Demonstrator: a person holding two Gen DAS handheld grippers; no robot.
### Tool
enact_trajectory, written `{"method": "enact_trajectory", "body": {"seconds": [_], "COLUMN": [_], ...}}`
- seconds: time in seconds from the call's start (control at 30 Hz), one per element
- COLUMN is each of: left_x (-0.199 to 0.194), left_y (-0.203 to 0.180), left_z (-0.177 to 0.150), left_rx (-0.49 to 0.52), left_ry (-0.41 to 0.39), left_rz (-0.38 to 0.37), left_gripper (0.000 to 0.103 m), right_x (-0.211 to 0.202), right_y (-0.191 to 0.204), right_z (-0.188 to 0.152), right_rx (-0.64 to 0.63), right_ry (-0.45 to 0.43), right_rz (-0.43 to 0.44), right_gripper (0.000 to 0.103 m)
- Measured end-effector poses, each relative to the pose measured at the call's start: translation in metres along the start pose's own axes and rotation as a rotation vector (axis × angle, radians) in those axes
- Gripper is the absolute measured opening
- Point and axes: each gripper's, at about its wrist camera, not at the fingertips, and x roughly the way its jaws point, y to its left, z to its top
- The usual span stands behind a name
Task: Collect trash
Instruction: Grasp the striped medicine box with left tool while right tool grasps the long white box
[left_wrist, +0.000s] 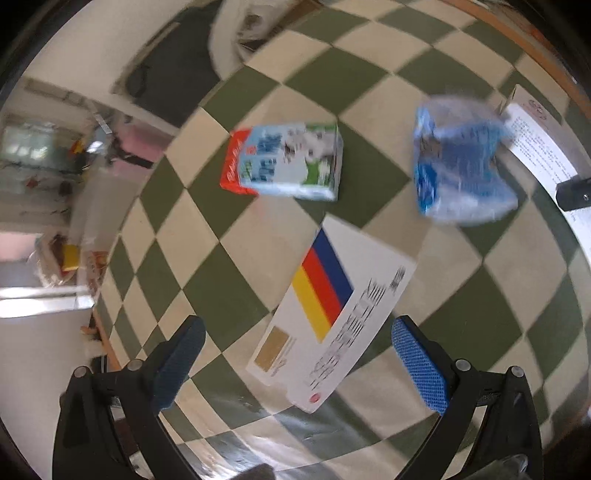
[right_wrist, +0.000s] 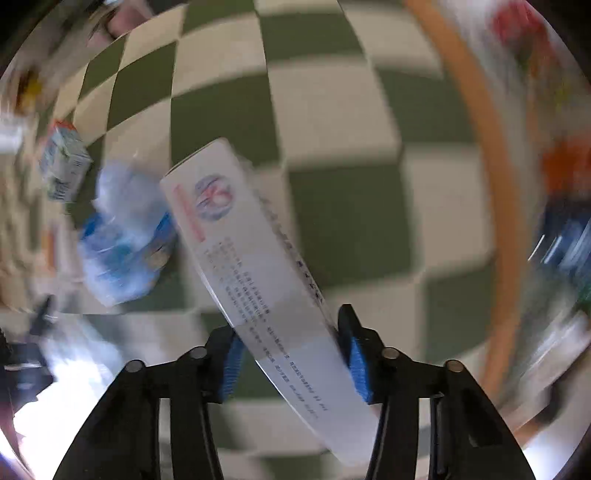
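Observation:
Below my left gripper (left_wrist: 299, 328), whose jaws stand wide open, lies a flat white box with yellow, red and blue stripes (left_wrist: 332, 317) on the green-and-cream checked tablecloth (left_wrist: 461, 295). Nothing touches the blue pads. Beyond it lie a milk carton (left_wrist: 284, 162) on its side and a crushed clear bottle with a blue label (left_wrist: 458, 162). My right gripper (right_wrist: 288, 328) is shut on a long white printed box (right_wrist: 258, 266), one pad on each long side. Carton (right_wrist: 64, 170) and bottle (right_wrist: 122, 236) show blurred to its left.
An orange-brown table rim (right_wrist: 495, 221) curves along the right, with blurred colourful items past it. A white crumpled bag (left_wrist: 240, 29) and a dark object (left_wrist: 155, 77) sit at the far edge. Shelves and clutter stand off the table to the left.

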Motion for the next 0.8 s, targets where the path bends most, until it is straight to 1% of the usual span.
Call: {"method": "enact_trajectory", "body": {"seconds": [0.1,0.13,0.17,0.2,0.27,0.3,0.33,0.37,0.4,0.43,0.5,0.53,0.57,0.6,0.63,0.67,0.7,0.73,0.77,0.8], "left_x": [0.015,0.021,0.028,0.032,0.034,0.034,0.035,0.036,0.035,0.033,0.03,0.029,0.029,0.031,0.032,0.034,0.034,0.035,0.037,0.037], "left_y": [0.003,0.003,0.001,0.0,-0.003,-0.005,-0.01,-0.014,-0.017,-0.017,-0.015,-0.013,-0.01,-0.004,-0.001,0.003,0.005,0.008,0.008,0.007], "left_z": [-0.002,-0.002,-0.001,0.002,0.007,0.008,0.009,0.009,0.009,0.008,0.006,0.005,0.002,-0.002,-0.007,-0.017,-0.025,-0.037,-0.05,-0.059], "left_rx": [0.067,0.082,0.103,0.116,0.133,0.143,0.182,0.189,0.183,0.163,0.104,0.053,-0.024,-0.083,-0.167,-0.293,-0.373,-0.494,-0.594,-0.666], "left_ry": [0.054,0.07,0.088,0.098,0.096,0.099,0.095,0.096,0.094,0.092,0.093,0.104,0.117,0.13,0.15,0.177,0.192,0.215,0.243,0.256], "left_rz": [-0.031,-0.037,-0.051,-0.061,-0.128,-0.139,-0.164,-0.18,-0.197,-0.228,-0.258,-0.284,-0.316,-0.333,-0.351,-0.382,-0.411,-0.446,-0.473,-0.496], "left_gripper": [0.103,0.103,0.103,0.103,0.103,0.103,0.101,0.097,0.09,0.079,0.076,0.076,0.076,0.076,0.076,0.076,0.076,0.076,0.076,0.076], "right_x": [0.008,0.011,0.014,0.016,0.02,0.021,0.02,0.019,0.017,0.015,0.012,0.011,0.009,0.008,0.007,0.007,0.008,0.009,0.009,0.01], "right_y": [0.002,0.004,0.008,0.01,0.017,0.02,0.022,0.023,0.022,0.021,0.019,0.02,0.019,0.019,0.019,0.018,0.018,0.017,0.016,0.015], "right_z": [-0.018,-0.023,-0.027,-0.029,-0.033,-0.036,-0.04,-0.041,-0.043,-0.044,-0.049,-0.052,-0.054,-0.056,-0.058,-0.061,-0.066,-0.071,-0.069,-0.071], "right_rx": [0.077,0.086,0.086,0.086,0.074,0.072,0.073,0.071,0.075,0.084,0.101,0.11,0.113,0.111,0.113,0.119,0.124,0.131,0.139,0.137], "right_ry": [0.042,0.052,0.053,0.047,0.037,0.031,0.014,0.002,-0.014,-0.035,-0.053,-0.057,-0.062,-0.064,-0.064,-0.062,-0.057,-0.049,-0.041,-0.036], "right_rz": [0.089,0.099,0.093,0.082,0.054,0.048,0.038,0.033,0.032,0.028,0.034,0.043,0.046,0.042,0.045,0.057,0.069,0.081,0.088,0.09], "right_gripper": [0.05,0.054,0.059,0.067,0.067,0.067,0.067,0.067,0.063,0.047,0.04,0.04,0.04,0.04,0.04,0.04,0.041,0.042,0.044,0.052]}}
